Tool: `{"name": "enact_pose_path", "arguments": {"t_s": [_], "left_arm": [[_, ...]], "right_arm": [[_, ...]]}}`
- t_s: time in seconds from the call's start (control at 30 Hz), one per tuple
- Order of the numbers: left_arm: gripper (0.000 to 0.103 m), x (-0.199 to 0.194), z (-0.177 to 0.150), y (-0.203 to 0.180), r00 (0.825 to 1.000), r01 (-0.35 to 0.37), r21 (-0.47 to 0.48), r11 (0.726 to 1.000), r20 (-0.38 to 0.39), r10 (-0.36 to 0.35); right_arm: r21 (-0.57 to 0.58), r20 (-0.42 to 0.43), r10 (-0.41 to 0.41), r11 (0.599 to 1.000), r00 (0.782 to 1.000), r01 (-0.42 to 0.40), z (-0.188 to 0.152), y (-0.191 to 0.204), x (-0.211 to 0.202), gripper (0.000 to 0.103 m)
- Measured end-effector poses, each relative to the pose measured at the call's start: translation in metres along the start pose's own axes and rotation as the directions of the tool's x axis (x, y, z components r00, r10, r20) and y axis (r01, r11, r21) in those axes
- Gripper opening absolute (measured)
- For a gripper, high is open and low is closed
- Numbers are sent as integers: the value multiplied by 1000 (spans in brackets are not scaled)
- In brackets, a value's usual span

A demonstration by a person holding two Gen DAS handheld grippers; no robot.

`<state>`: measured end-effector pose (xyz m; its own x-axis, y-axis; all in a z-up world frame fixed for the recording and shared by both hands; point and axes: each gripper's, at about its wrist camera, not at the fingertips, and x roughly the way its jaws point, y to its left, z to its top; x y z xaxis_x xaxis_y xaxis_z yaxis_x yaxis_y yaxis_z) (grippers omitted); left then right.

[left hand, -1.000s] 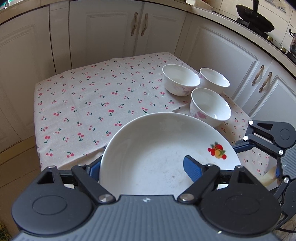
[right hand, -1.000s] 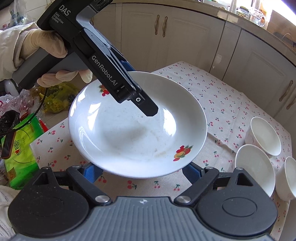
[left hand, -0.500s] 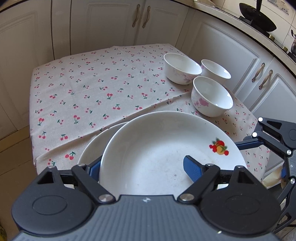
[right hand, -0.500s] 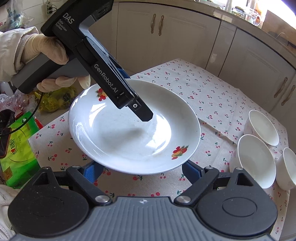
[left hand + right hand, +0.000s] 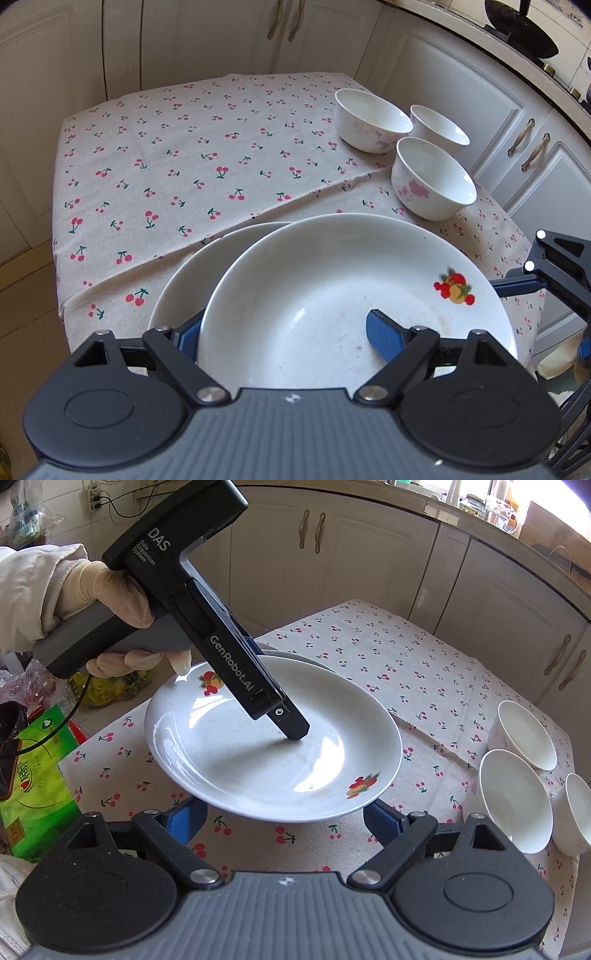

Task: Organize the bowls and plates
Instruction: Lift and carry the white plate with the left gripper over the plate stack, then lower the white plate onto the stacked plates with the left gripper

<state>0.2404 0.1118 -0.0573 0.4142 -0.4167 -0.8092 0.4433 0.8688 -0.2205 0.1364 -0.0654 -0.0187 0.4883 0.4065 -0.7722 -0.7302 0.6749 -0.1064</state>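
The plate (image 5: 332,295) with fruit prints is clamped by its near rim in the left gripper (image 5: 284,332), one finger (image 5: 384,338) inside the dish and the other beneath. It is held just above a second plate (image 5: 207,258) on the worktop (image 5: 166,166), offset toward the bowls (image 5: 432,177), so the lower plate lies ahead and to the left of the jaws. The right gripper (image 5: 284,819) hovers empty near the plate's rim, jaws apart. Three bowls are clustered on the worktop's right side. A cherry-print cloth covers the worktop; pale kitchen cupboards (image 5: 461,81) surround it. Seating the plates concentrically looks the likely next concern.
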Motion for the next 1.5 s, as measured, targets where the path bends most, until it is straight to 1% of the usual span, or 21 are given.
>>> {"name": "enact_pose_path", "arguments": {"t_s": [0.43,0.7,0.87,1.13,1.4,1.5], "left_arm": [[89,4,5,3,999,-4,4,1000,-46,4],[89,4,11,0,993,-32,56,998,-111,38],[89,5,12,-2,989,-43,86,995,-134,55],[89,5,14,-6,987,-67,126,990,-138,85],[89,1,18,-7,988,-78,131,988,-125,94],[89,-1,18,-5,988,-84,127,988,-120,99]], "right_arm": [[24,11,22,999,1000,-22,0,-1,-2,94],[37,28,36,999,999,-37,-1,-2,-5,94],[35,42,41,998,998,-43,-2,-2,-7,94],[34,50,46,998,998,-48,-3,-1,-7,94],[25,50,45,999,998,-47,-4,1,-6,94],[25,95,45,999,995,-47,-3,1,-12,96]]}}
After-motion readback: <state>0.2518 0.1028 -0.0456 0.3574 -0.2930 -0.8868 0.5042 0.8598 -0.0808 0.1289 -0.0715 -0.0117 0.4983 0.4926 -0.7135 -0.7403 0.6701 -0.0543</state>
